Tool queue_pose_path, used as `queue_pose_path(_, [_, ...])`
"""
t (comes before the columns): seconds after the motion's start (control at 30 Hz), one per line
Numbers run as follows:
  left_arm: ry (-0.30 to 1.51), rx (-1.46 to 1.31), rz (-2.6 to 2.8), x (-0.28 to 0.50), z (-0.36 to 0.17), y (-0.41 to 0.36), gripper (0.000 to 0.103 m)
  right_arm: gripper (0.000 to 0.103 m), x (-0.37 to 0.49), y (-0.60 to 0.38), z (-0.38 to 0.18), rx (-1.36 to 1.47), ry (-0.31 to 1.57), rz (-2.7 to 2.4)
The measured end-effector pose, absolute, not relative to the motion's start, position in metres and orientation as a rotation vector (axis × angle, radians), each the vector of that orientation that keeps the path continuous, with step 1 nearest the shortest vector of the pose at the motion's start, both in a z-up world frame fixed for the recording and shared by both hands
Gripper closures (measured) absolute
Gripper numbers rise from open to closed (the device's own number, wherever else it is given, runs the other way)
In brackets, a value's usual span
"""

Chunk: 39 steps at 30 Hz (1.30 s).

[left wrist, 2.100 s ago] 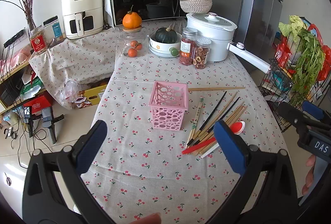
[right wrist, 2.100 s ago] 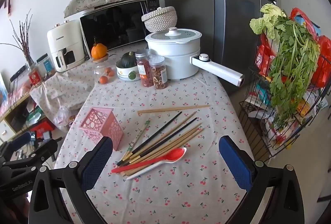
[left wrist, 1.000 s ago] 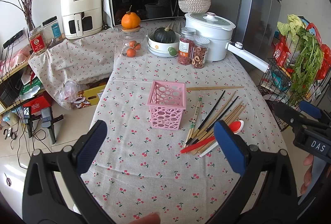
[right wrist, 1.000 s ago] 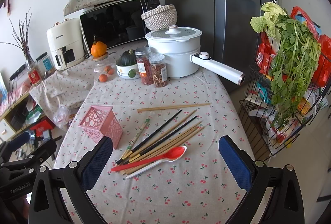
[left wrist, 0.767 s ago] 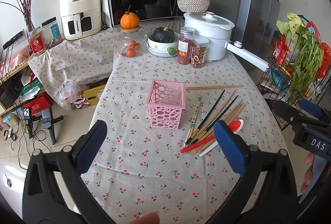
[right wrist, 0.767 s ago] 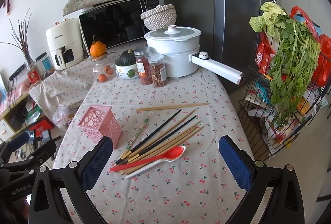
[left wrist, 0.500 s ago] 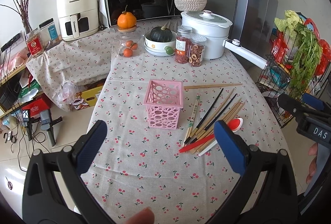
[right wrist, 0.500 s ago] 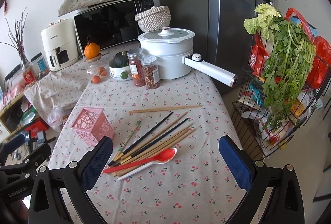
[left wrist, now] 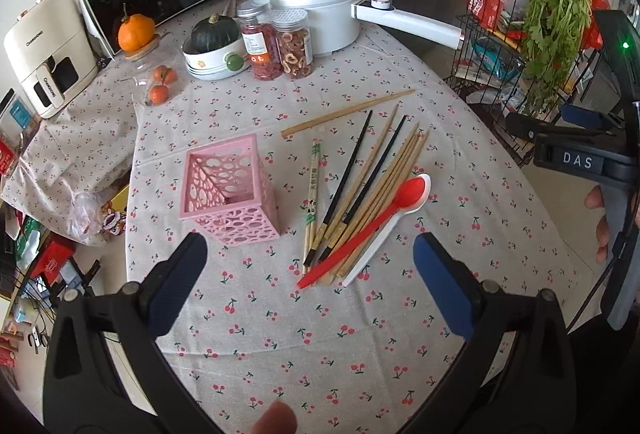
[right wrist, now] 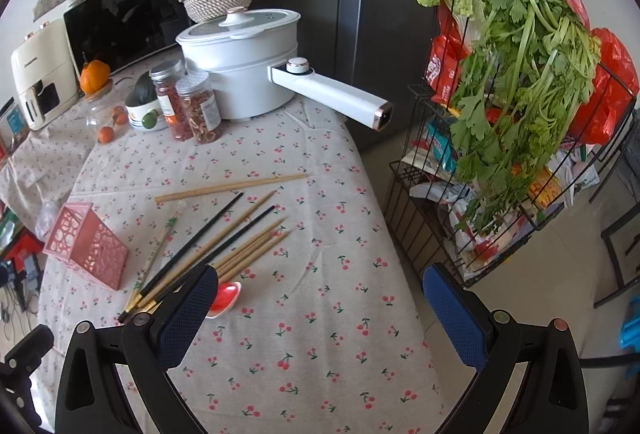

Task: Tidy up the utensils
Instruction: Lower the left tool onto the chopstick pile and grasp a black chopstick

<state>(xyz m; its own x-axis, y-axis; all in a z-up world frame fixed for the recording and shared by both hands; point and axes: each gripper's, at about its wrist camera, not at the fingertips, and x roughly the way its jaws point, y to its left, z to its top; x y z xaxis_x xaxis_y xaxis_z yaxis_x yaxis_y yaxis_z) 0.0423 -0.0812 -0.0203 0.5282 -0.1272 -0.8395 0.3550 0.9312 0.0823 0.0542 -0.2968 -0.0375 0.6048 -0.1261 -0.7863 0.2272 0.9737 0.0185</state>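
Your left gripper (left wrist: 306, 274) hangs above the cherry-print tablecloth (left wrist: 360, 346) with its blue-padded jaws spread wide and nothing between them. Your right gripper (right wrist: 316, 308) is equally wide and empty, its left pad just above the bowl of the red plastic spoon (right wrist: 226, 297). Ahead of the left gripper, the pink perforated plastic utensil basket (left wrist: 228, 189) stands upright. Just to its right lies a loose fan of wooden and black chopsticks (left wrist: 372, 177), with the red spoon and a white plastic spoon (left wrist: 384, 230) along its right edge. One pair of wooden chopsticks (left wrist: 346, 112) lies apart, nearer the white lidded electric pot (left wrist: 308, 1).
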Motion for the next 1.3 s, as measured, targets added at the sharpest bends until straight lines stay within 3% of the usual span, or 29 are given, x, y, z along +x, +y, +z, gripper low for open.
queue_pose_path(0.23, [1.052, 0.345, -0.355, 0.099, -0.033, -0.124, 0.003, 0.000, 0.075, -0.329, -0.069, 0.164, 1.033, -0.204])
queue_pose_path(0.43, [1.190, 0.265, -0.378, 0.160, -0.075, -0.156, 0.043, 0.000, 0.088, -0.338, -0.096, 0.230, 1.148, -0.180])
queue_pose_path(0.5, [1.232, 0.237, -0.373, 0.176, -0.092, -0.162, 0.062, 0.000, 0.092, -0.339, -0.104, 0.224, 1.175, -0.194])
queue_pose_path(0.57, [1.281, 0.211, -0.354, 0.191, -0.110, -0.166, 0.069, 0.000, 0.094, -0.340, -0.109, 0.220, 1.193, -0.201])
queue_pose_path(0.93, [1.301, 0.207, -0.318, 0.213, -0.149, -0.184, 0.075, 0.000, 0.101, -0.340, -0.113, 0.214, 1.217, -0.189])
queue_pose_path(0.97, [1.296, 0.215, -0.320, 0.212, -0.148, -0.185, 0.077, 0.000, 0.102, -0.340, -0.114, 0.215, 1.221, -0.187])
queue_pose_path(1.03, [1.295, 0.216, -0.324, 0.210, -0.147, -0.187, 0.092, 0.000, 0.103, -0.339, -0.116, 0.214, 1.231, -0.186])
queue_pose_path(1.3, [1.257, 0.182, -0.358, 0.180, -0.135, -0.156, 0.093, 0.000, 0.104, -0.335, -0.116, 0.216, 1.232, -0.174])
